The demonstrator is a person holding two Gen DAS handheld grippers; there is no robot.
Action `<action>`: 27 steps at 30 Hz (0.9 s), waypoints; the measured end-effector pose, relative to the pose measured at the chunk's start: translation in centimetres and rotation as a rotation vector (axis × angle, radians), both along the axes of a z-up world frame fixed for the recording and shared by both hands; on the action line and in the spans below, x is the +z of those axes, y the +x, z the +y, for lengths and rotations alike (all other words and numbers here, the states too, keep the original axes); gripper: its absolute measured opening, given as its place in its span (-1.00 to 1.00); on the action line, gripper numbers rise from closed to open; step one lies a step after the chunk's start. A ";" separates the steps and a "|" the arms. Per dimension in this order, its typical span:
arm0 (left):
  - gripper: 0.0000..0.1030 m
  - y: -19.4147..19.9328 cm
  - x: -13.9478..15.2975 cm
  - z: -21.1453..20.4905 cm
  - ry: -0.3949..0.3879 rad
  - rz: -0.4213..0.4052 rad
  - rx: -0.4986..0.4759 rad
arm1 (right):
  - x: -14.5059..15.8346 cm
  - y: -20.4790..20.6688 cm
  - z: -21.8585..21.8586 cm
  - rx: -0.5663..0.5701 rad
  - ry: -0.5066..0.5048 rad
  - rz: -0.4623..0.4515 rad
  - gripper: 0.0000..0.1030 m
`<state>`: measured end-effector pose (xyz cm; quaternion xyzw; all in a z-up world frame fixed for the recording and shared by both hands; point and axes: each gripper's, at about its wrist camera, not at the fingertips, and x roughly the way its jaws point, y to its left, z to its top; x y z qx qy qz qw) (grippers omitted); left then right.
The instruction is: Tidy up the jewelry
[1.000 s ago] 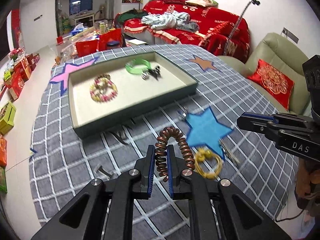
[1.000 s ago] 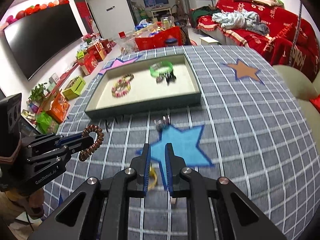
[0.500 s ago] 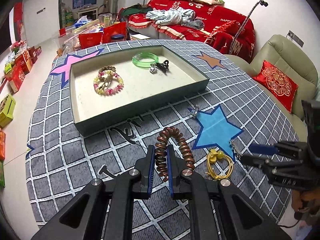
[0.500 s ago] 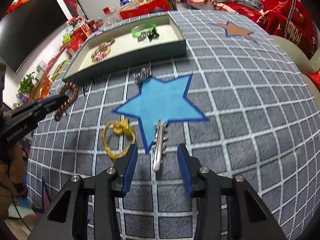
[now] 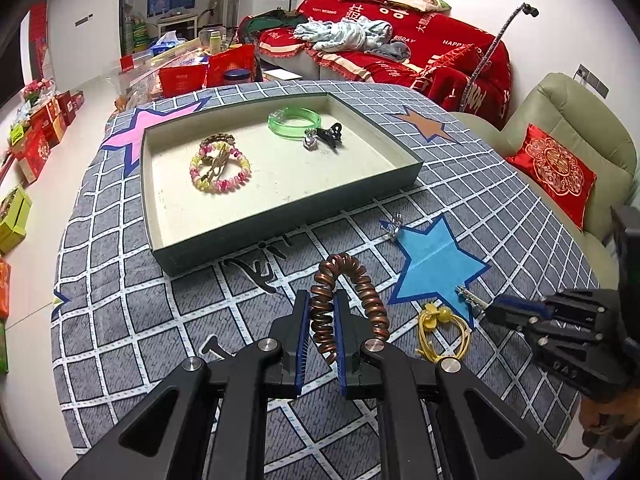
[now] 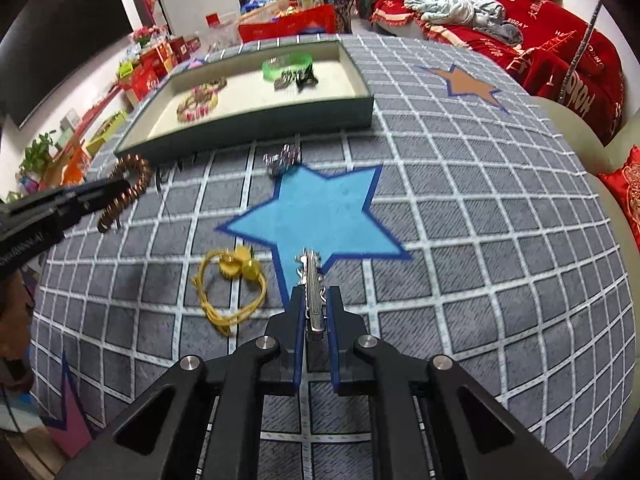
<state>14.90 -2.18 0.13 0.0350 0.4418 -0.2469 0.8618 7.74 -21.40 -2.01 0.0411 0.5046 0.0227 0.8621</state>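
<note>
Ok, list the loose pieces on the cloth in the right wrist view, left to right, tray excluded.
Copper coil bracelet in the left tool → yellow hair tie → silver charm → silver clip in the right tool.

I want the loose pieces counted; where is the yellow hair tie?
The yellow hair tie lies on the grey cloth, just left of the right gripper, beside the blue star.

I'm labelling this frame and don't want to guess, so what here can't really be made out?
- Silver clip, right wrist view: its rear end is hidden between the right gripper fingers.
- Small silver piece by the blue star: blurred in the right view, too small in the left view to identify.
- Tray contents, right view: motion-blurred.
- Copper coil bracelet: its lower end is hidden behind the left gripper.
</note>
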 end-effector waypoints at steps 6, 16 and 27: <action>-0.45 0.4 0.5 0.3 -0.004 -0.014 0.006 | 2.0 1.0 -0.4 -0.009 0.027 -0.051 -0.79; -0.45 0.8 0.8 0.7 -0.006 -0.021 0.019 | 4.0 2.4 -1.1 -0.005 0.043 -0.085 -0.79; -0.45 3.6 2.9 1.1 -0.012 -0.064 0.047 | 7.7 8.0 -0.4 0.031 0.088 -0.164 -0.79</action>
